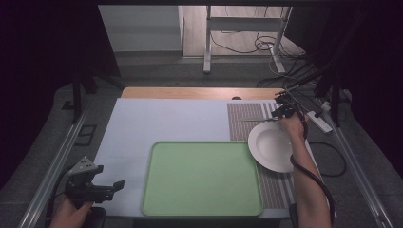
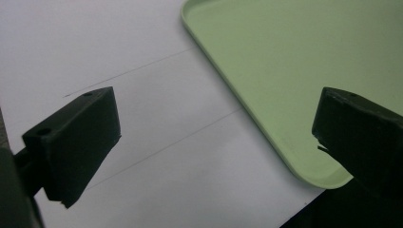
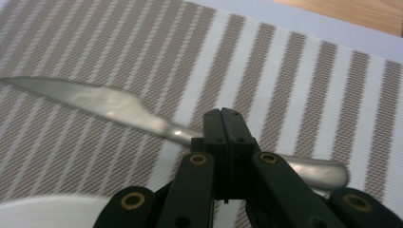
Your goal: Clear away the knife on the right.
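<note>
- The knife (image 3: 119, 107) lies flat on the striped placemat (image 3: 294, 71), just beyond the far rim of the white plate (image 1: 272, 146), with its blade pointing toward the table's middle.
- Treat the knife as rigid, fairly light metal with a smooth, polished surface. It will likely slip or pivot if you pinch it far from its balance point.
- Take hold at the neck, where the blade narrows into the handle. The flat sides there should give the pads a better seat than the rounded handle end.
- The right tongs (image 3: 227, 124) stand with the jaws drawn together, squarely over that neck. Whether the pads actually pinch the metal or merely sit above it cannot be told, so confirm the grip before you lift.
- The left tongs (image 2: 214, 137) stand wide apart with nothing between them, above the white table (image 2: 142, 180) beside the near left corner of the green tray (image 2: 266, 61).
- Use the right gripper view for the knife's shape and sheen. In the high view the knife is a thin line at the right tongs (image 1: 280, 113).
- Use the high view for the layout: tray in the centre, plate to its right on the placemat, left tongs (image 1: 107, 189) at the near left.
</note>
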Demonstrator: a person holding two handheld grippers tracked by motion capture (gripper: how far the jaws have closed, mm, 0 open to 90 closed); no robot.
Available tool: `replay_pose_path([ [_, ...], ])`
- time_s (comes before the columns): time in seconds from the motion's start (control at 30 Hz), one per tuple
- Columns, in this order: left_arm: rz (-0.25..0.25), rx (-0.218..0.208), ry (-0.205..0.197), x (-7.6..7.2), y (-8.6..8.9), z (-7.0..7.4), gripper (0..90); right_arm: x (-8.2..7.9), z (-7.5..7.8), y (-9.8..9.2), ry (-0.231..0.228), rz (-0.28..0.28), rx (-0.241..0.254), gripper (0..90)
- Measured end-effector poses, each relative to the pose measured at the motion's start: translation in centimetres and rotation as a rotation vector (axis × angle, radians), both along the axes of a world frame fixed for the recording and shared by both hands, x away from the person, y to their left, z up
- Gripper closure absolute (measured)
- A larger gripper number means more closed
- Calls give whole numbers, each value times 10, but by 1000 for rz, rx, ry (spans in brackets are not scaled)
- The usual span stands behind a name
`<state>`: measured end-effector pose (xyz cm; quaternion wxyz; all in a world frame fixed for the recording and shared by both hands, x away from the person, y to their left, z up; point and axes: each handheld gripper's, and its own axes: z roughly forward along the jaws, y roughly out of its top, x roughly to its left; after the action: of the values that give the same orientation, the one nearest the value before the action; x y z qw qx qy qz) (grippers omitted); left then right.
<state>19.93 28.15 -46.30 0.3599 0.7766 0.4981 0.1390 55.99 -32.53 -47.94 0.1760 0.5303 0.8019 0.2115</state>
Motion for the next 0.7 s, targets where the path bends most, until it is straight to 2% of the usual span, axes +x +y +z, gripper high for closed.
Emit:
replay_pose_path([
  [0.07, -1, 0, 0, 0, 0, 0, 24, 5, -3, -3, 0, -12, 0, 900],
  [0.23, -1, 1, -1, 0, 0, 0, 24, 13, -12, -6, 2, -47, -44, 900],
  [0.3, -1, 0, -2, 0, 0, 0, 24, 14, -16, -6, -2, -47, -79, 900],
  [0.37, -1, 0, -2, 0, 0, 0, 23, 14, -15, -9, 7, -58, -71, 900],
  [0.43, 0, -2, -5, -1, 0, 0, 24, 12, -15, -10, 16, -62, -88, 900],
  [0.6, -3, 4, -5, -1, 0, 0, 23, 3, -11, -17, 80, -41, -80, 900],
  [0.7, -5, 8, -5, -1, -1, 0, 23, -4, -9, -21, 128, -2, -72, 900],
])
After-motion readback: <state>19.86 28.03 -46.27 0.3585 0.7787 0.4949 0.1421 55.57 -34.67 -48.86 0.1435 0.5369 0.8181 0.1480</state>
